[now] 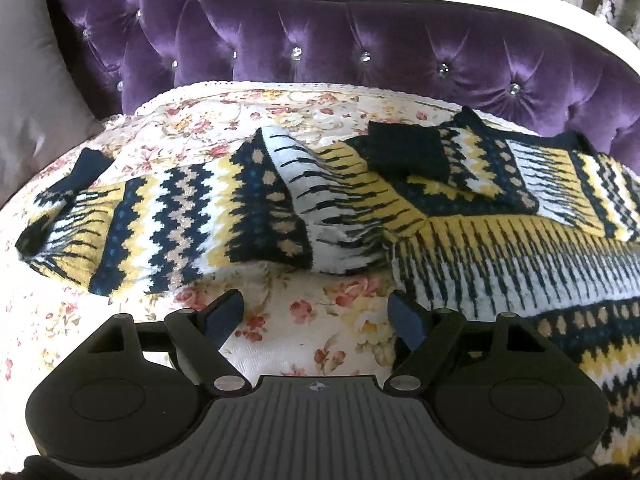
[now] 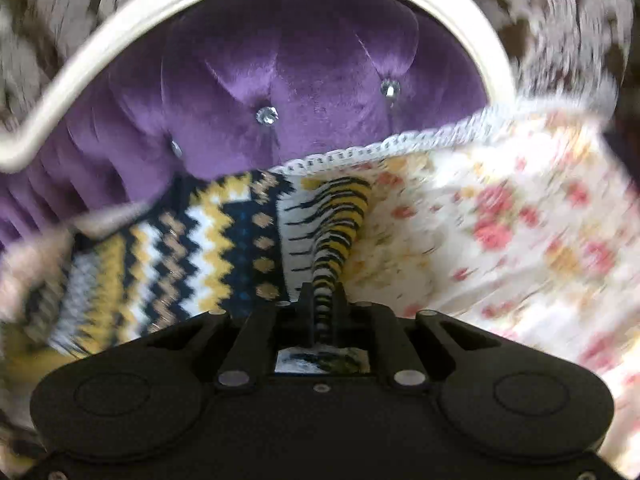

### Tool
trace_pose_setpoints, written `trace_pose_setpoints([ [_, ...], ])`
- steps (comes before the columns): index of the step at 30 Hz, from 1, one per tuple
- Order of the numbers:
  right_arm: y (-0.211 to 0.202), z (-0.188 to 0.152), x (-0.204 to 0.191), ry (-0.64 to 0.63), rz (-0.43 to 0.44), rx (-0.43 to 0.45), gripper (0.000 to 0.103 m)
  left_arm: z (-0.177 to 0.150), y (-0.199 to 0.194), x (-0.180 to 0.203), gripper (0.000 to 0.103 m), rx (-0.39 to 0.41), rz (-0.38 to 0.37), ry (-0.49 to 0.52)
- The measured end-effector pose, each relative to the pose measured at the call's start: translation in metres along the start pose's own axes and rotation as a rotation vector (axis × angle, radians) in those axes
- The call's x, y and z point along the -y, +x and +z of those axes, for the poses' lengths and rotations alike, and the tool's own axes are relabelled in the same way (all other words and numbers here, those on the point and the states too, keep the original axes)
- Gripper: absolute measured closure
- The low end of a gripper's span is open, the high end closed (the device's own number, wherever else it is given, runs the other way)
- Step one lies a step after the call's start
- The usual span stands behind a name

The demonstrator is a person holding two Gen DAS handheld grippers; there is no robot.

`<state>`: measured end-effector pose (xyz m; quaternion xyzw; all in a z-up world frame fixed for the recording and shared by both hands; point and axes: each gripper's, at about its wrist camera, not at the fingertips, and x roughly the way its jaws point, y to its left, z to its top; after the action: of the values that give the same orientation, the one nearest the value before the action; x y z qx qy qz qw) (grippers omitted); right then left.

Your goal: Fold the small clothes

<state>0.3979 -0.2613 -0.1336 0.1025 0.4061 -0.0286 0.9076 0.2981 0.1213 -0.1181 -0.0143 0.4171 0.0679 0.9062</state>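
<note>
My left gripper [image 1: 316, 312] is spread wide with nothing between its fingers, only the floral bedspread [image 1: 280, 332] beneath; the patterned sweater [image 1: 248, 204] lies just beyond the fingertips, one sleeve stretched across. My right gripper [image 2: 323, 296] is clenched on a pinched fold of that sweater [image 2: 332, 240], the purple headboard [image 2: 304, 80] beyond.

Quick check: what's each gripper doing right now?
Left gripper: open, holding nothing, above the floral cover.
Right gripper: shut on the patterned sweater.
</note>
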Motion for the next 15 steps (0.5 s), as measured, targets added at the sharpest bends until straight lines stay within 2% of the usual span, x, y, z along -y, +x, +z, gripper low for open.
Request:
trace_pose_setpoints([
  [1, 0.001, 0.0, -0.001, -0.008, -0.006, -0.002, 0.087, 0.001, -0.001, -0.002, 0.025, 0.006, 0.004, -0.002],
  [3, -0.005, 0.0, -0.01, -0.031, -0.06, 0.022, 0.065, 0.002, -0.011, -0.008, 0.025, 0.05, 0.028, -0.013],
  [5, -0.02, -0.001, -0.016, -0.035, -0.13, 0.1, 0.027, 0.006, -0.023, -0.019, 0.025, 0.104, 0.06, -0.024],
  [7, -0.044, -0.008, -0.032, -0.05, -0.149, 0.21, 0.005, 0.012, -0.032, -0.032, 0.025, 0.149, 0.108, -0.03],
  [8, -0.053, -0.012, -0.042, -0.061, -0.139, 0.246, 0.002, 0.016, -0.034, -0.04, 0.025, 0.165, 0.133, -0.03],
  [10, -0.063, -0.023, -0.067, -0.088, -0.092, 0.26, 0.001, 0.024, -0.029, -0.057, 0.025, 0.162, 0.164, -0.041],
  [13, -0.066, -0.047, -0.104, -0.134, 0.033, 0.2, 0.001, 0.035, -0.018, -0.086, 0.025, 0.132, 0.207, -0.06],
  [15, -0.06, -0.064, -0.123, -0.149, 0.107, 0.151, 0.001, 0.041, -0.011, -0.106, 0.025, 0.131, 0.271, -0.048],
])
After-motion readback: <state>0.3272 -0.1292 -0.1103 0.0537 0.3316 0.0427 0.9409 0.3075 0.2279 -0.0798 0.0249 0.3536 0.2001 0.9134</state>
